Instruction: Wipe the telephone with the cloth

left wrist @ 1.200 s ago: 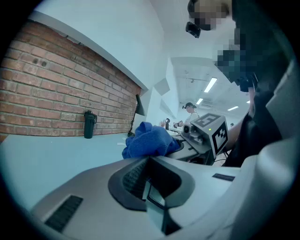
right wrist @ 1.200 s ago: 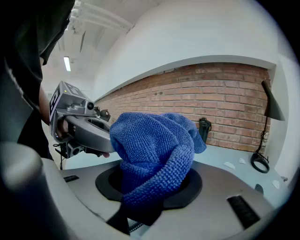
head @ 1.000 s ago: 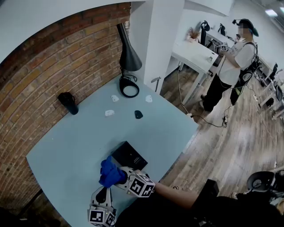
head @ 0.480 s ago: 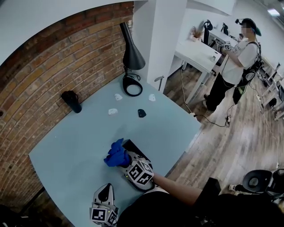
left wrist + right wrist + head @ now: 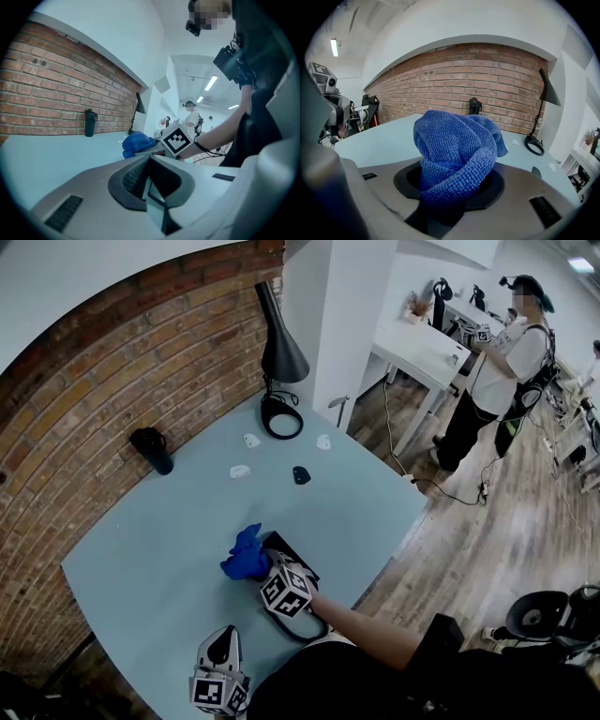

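The black telephone [image 5: 290, 548] lies on the pale blue table [image 5: 159, 549] near its front edge, mostly covered by my right gripper [image 5: 258, 566]. That gripper is shut on a bunched blue cloth [image 5: 246, 555], which sits over the telephone's left end. In the right gripper view the cloth [image 5: 457, 145] fills the space between the jaws of the right gripper [image 5: 440, 206]. My left gripper [image 5: 222, 646] hangs at the table's near edge, jaws together and holding nothing. From the left gripper view [image 5: 152, 187] the cloth [image 5: 137, 143] shows ahead.
A black desk lamp [image 5: 281, 352] with a ring base [image 5: 281, 418] stands at the far corner by a white column. A black tumbler [image 5: 153, 451] stands by the brick wall. Small white bits [image 5: 241, 471] and a small black object [image 5: 301, 474] lie mid-table. A person [image 5: 497, 362] stands by a white desk [image 5: 422, 348].
My right gripper carried the cloth up and to the right, from beside the telephone onto it. The left gripper has dropped back toward the table's near edge.
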`<state>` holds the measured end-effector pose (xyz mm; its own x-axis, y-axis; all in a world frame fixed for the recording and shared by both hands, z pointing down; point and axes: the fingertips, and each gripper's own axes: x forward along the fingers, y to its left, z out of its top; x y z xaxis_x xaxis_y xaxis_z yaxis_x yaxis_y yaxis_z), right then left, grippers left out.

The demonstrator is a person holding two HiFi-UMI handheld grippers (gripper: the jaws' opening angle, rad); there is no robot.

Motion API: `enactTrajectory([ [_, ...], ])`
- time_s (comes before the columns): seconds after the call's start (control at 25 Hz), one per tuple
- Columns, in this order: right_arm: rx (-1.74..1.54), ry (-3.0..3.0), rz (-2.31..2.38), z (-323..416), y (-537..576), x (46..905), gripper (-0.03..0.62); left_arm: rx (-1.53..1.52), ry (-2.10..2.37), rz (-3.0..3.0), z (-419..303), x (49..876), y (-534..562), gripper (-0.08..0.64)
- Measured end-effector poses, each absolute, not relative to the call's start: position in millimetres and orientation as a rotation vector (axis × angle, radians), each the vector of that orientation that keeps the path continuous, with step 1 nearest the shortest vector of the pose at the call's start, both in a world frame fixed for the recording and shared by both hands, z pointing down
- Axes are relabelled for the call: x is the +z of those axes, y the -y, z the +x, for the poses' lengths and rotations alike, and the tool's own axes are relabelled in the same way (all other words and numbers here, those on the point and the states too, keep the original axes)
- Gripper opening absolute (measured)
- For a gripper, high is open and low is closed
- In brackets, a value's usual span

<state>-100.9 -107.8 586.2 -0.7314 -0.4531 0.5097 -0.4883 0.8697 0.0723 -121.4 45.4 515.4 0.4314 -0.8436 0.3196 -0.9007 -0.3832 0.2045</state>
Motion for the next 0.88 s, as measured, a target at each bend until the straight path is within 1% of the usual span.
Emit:
enactTrajectory([
  [0.24,0.135,2.529,0.699,-100.7,110.5,588.7,0.204,0.23,1.482,2.342,-117.7,514.2,-42.6,0.0],
  [0.64,0.115,2.503,0.679,-100.6,108.0,591.9,0.204,0.209,1.47,2.349,-112.0,522.2,-42.1,0.0],
  [0.88,0.116,2.494,0.677,-97.3,103.2,596.8,0.204,0.25,1.447,2.342,-110.0,525.5,-46.4,0.0],
])
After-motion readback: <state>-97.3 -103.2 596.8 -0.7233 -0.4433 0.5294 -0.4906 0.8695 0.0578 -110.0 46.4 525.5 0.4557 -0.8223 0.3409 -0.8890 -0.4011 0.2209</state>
